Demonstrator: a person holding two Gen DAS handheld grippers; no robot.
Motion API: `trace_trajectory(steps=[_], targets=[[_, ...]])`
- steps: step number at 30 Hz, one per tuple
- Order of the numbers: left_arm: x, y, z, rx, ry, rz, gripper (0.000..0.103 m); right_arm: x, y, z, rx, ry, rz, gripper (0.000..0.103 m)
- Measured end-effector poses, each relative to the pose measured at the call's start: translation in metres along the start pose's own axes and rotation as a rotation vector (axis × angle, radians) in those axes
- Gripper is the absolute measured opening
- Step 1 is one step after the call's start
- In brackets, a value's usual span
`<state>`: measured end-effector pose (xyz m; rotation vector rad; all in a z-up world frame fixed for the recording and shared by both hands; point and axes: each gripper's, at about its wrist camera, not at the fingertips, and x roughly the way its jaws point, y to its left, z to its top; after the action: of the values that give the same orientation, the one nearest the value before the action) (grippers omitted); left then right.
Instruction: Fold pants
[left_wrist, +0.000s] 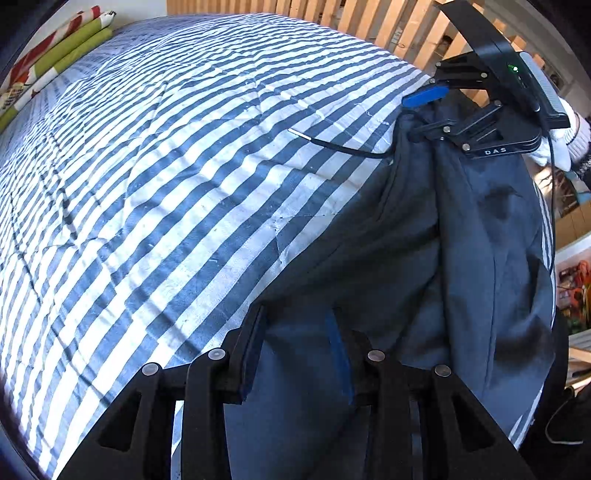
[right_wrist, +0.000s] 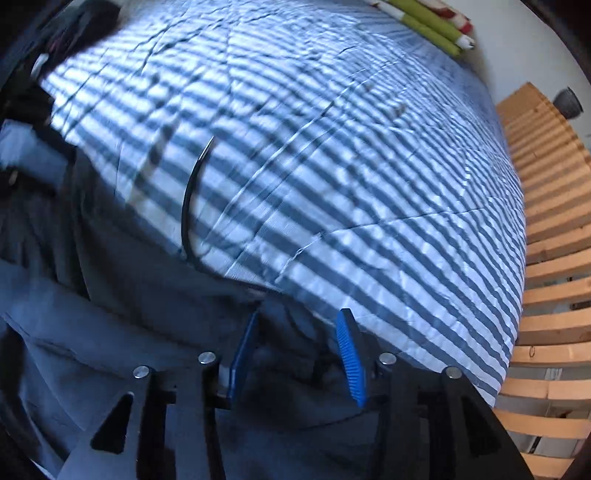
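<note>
Grey pants (left_wrist: 424, 258) lie on the striped quilt (left_wrist: 166, 184), bunched under both your tools. Your left gripper (left_wrist: 301, 343) pinches a fold of them; your right gripper (right_wrist: 295, 350) stands spread, cloth loose between its pads.

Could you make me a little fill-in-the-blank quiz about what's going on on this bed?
1. The pants lie on a quilt striped blue and ____.
2. The gripper pads are coloured ____.
3. Beyond the quilt's edge, the bed's bare wooden ____ show.
4. The hand on the right gripper wears a ____ glove.

Missing: white; blue; slats; white
</note>
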<state>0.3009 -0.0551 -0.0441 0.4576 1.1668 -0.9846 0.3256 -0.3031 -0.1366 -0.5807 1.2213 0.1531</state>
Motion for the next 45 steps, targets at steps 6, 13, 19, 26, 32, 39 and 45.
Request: trace_trajectory(steps=[6, 13, 19, 26, 32, 39, 45], targets=[[0.002, 0.002, 0.005, -0.002, -0.007, -0.015, 0.037, 0.011, -0.003, 0.006, 0.018, 0.006, -0.097, 0.002], [-0.014, 0.014, -0.003, -0.026, -0.028, -0.018, 0.038, 0.013, -0.037, -0.006, 0.238, -0.005, -0.037, 0.003], [-0.012, 0.015, -0.010, -0.017, -0.014, -0.002, 0.038, -0.018, -0.003, 0.004, 0.039, -0.059, 0.052, 0.054], [-0.016, 0.012, -0.026, -0.018, 0.002, 0.001, 0.041, 0.006, 0.011, 0.012, -0.022, 0.012, 0.092, 0.037], [-0.012, 0.006, -0.031, -0.013, 0.002, 0.011, 0.042, -0.016, 0.029, -0.002, -0.065, -0.052, 0.007, 0.005], [-0.018, 0.006, -0.025, -0.010, 0.004, 0.042, 0.043, 0.013, 0.003, 0.005, 0.119, 0.001, -0.045, 0.006], [-0.083, 0.021, -0.083, -0.089, -0.030, 0.032, 0.043, -0.051, 0.011, -0.011, 0.119, -0.114, 0.085, 0.034]])
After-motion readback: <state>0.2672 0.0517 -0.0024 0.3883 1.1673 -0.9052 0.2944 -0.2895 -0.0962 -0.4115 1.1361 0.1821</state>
